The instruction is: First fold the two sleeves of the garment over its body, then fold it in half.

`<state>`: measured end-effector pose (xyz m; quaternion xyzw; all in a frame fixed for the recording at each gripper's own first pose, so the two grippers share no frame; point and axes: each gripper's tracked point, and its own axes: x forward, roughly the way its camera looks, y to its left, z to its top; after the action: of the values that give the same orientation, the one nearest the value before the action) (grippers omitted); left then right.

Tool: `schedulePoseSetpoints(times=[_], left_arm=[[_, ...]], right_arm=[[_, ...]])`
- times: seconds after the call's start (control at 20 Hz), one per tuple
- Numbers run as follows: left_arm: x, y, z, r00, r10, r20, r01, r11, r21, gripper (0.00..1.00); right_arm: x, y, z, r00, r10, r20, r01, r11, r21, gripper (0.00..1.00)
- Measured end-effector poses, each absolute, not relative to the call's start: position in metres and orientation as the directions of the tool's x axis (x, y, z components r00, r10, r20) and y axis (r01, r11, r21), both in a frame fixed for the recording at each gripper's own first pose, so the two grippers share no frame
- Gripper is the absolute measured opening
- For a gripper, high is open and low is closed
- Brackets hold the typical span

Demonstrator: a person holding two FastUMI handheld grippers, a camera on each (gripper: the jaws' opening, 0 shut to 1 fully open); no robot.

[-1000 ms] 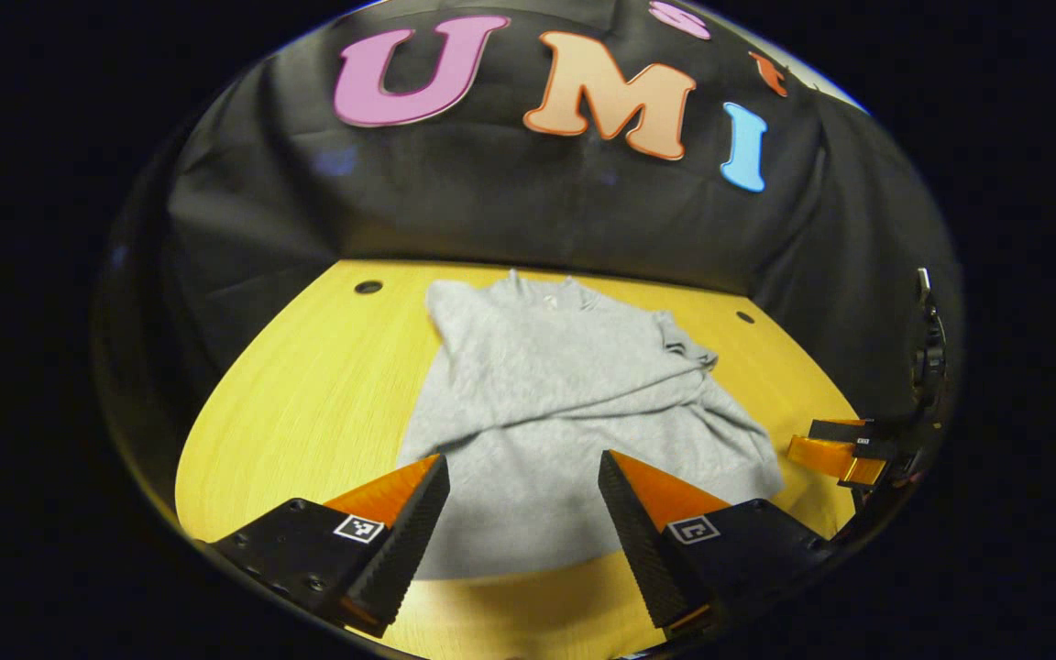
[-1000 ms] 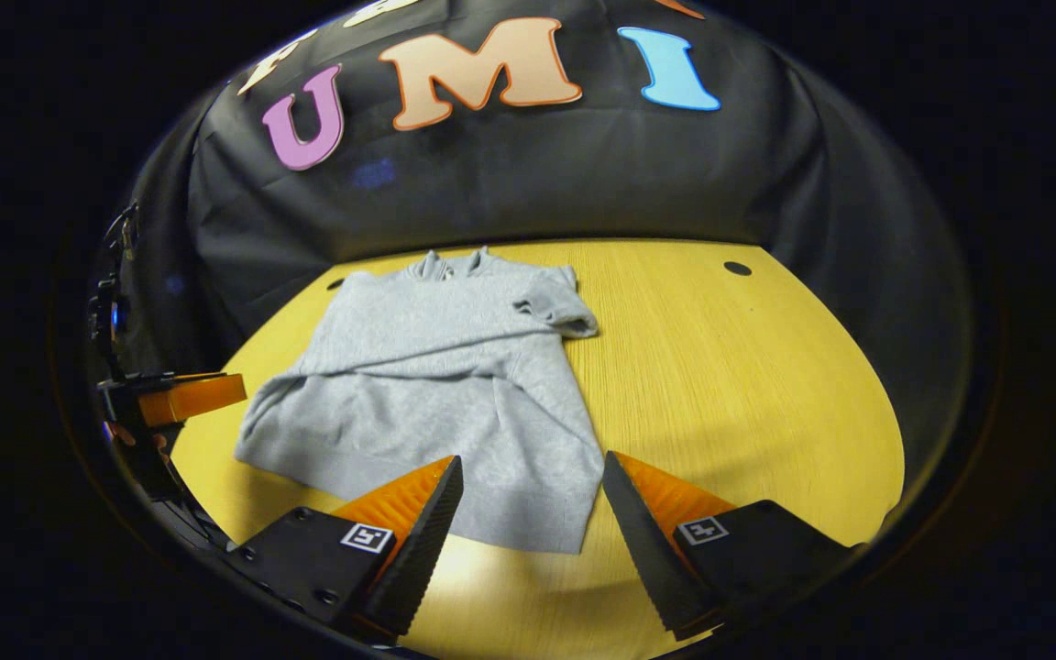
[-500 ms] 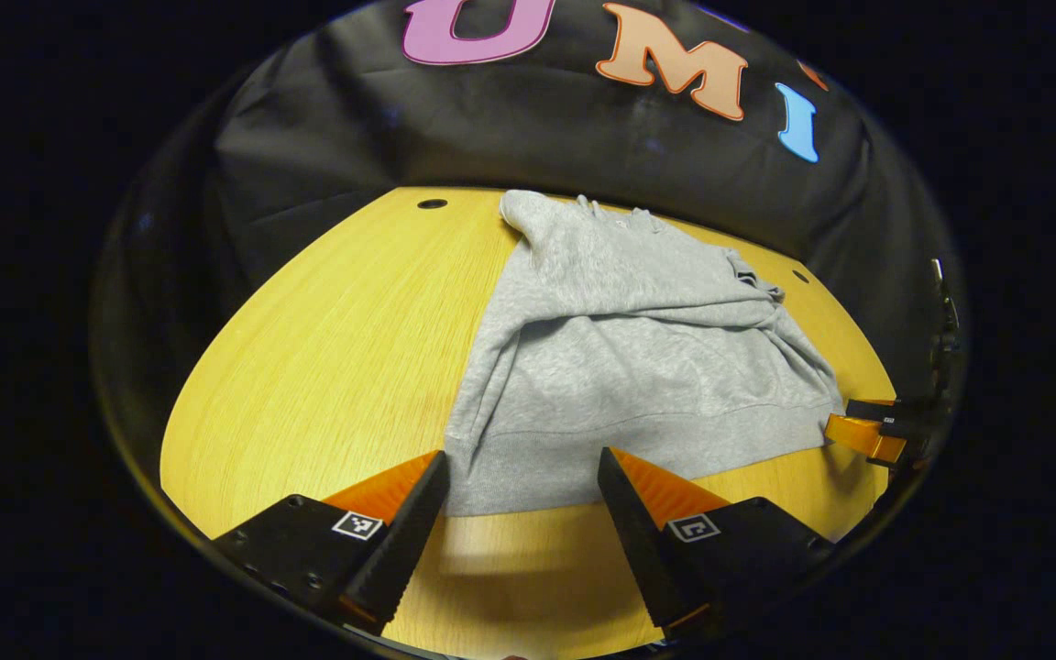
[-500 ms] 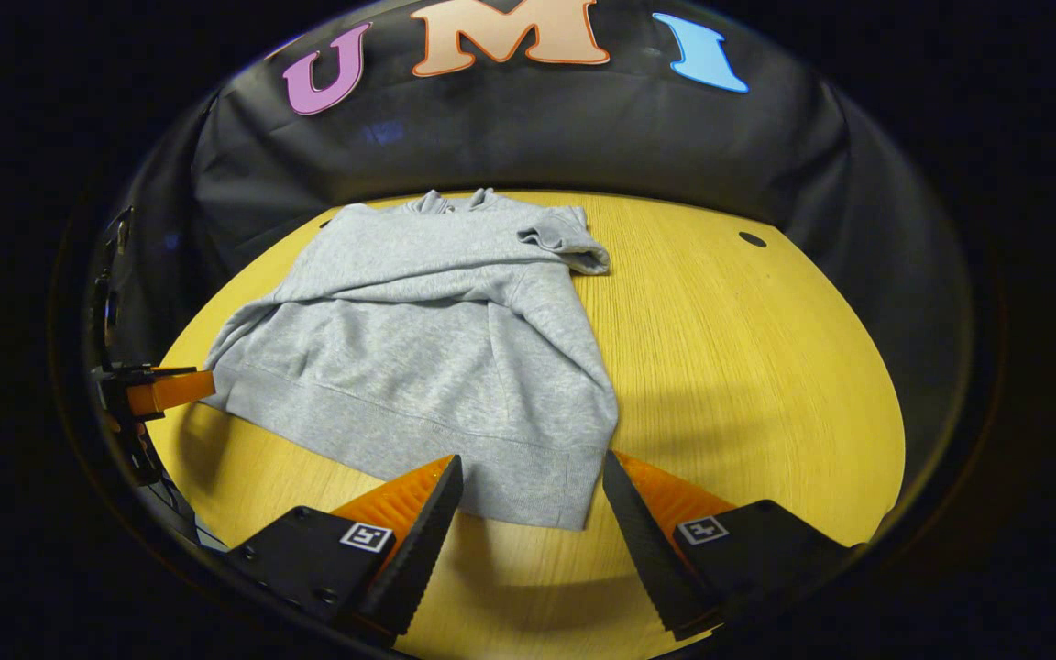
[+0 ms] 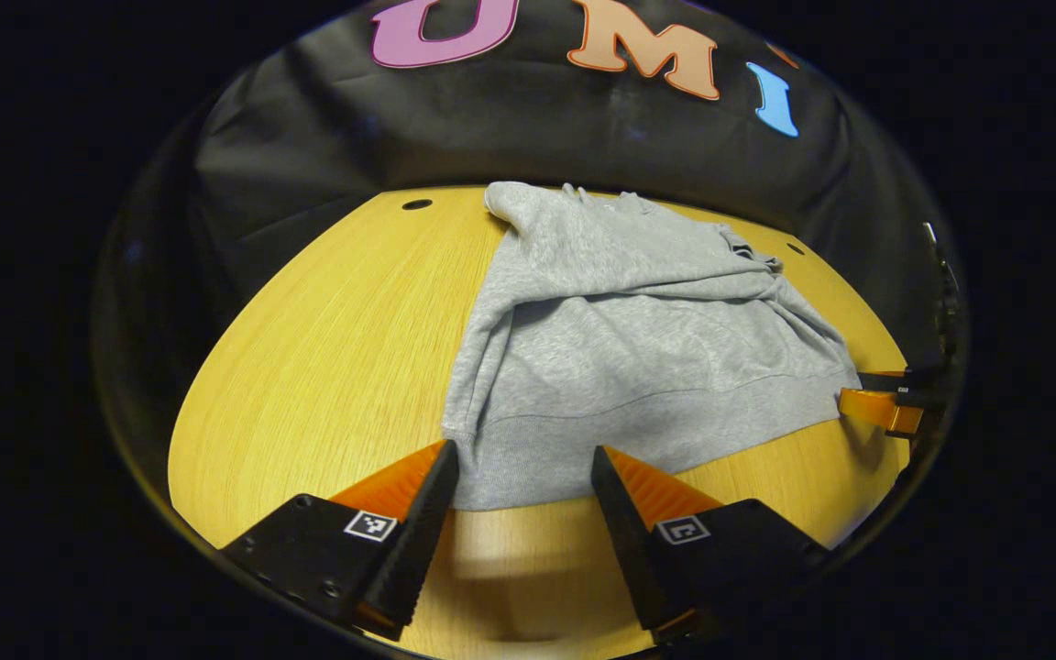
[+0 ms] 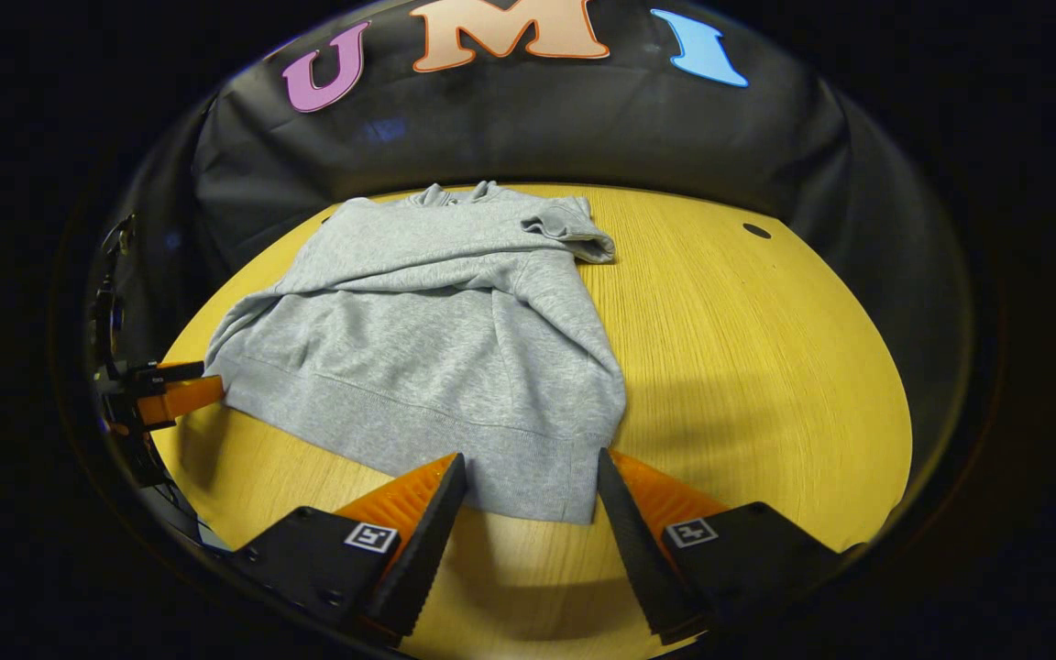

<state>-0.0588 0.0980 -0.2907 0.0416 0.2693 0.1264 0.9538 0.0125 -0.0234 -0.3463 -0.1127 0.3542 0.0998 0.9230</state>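
Note:
A grey sweatshirt lies flat on the yellow wooden table, collar toward the booth wall, both sleeves folded across its chest. My left gripper is open, its fingers straddling the near left corner of the hem, just above the table. My right gripper is open too, its fingers either side of the near right corner of the hem. In the left gripper view the right gripper shows at the hem's far corner. In the right gripper view the left gripper sits by the opposite corner.
Bare tabletop stretches left of the garment in the left gripper view and right of it in the right gripper view. Small dark holes mark the table's back corners. The black cloth wall closes the back.
Both grippers have come down and forward to the hem's two near corners; the hem now lies between each pair of fingers. The jaws have narrowed slightly. The sweatshirt has not moved.

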Motion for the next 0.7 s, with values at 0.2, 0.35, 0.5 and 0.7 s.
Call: schedulePoseSetpoints(times=[0.2,0.35,0.5,0.7], left_arm=[[-0.046,0.092,-0.29,0.839,0.214,-0.501,-0.218,0.975,0.053,0.19],[-0.046,0.091,-0.29,0.836,0.222,-0.502,-0.231,0.972,0.045,0.03],[-0.046,0.091,-0.29,0.827,0.233,-0.511,-0.234,0.97,0.065,0.0],[-0.045,0.09,-0.289,0.826,0.23,-0.515,-0.24,0.97,0.048,0.0]], right_arm=[[0.01,-0.011,-0.351,0.715,0.113,-0.69,-0.261,0.959,-0.113,0.39],[0.01,-0.008,-0.35,0.714,0.097,-0.694,-0.241,0.964,-0.113,0.13],[0.009,-0.009,-0.345,0.719,0.09,-0.689,-0.221,0.97,-0.104,0.08],[0.011,-0.009,-0.346,0.72,0.085,-0.688,-0.216,0.971,-0.105,0.03]])
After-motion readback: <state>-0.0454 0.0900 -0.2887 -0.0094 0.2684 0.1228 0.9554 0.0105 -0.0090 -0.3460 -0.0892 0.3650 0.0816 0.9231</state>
